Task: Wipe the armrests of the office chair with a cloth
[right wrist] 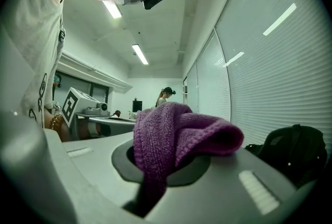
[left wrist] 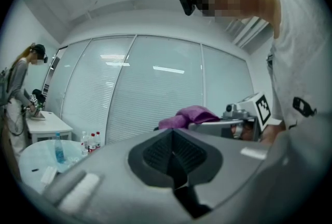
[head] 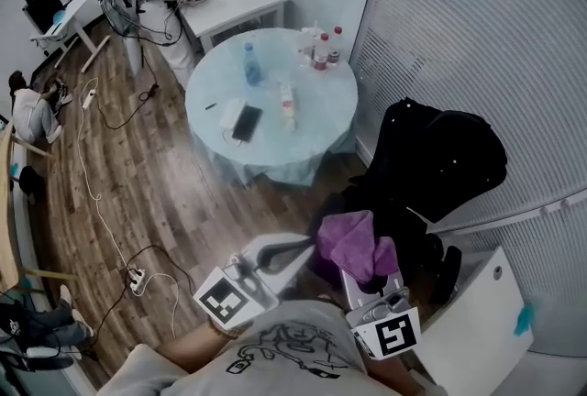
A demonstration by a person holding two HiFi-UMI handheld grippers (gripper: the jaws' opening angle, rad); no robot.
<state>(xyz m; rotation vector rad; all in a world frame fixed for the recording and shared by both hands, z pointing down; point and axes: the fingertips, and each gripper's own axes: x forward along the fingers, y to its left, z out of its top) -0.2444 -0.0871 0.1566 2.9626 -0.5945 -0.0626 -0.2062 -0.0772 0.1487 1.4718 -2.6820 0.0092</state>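
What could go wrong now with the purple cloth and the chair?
The purple cloth is pinched in the right gripper by one bunched fold, so it may slip out when rubbed on the black office chair. The left gripper is shut and empty, so nothing steadies the chair, and it might shift. The power strip and its cable lie on the floor close by, a possible trip.

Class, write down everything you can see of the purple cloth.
The purple cloth looks knitted and ribbed, soft, bunched into folds. The right gripper is shut on it; a thick fold bulges above the fingers and droops to one side. It is held near the black office chair, apparently touching nothing else.
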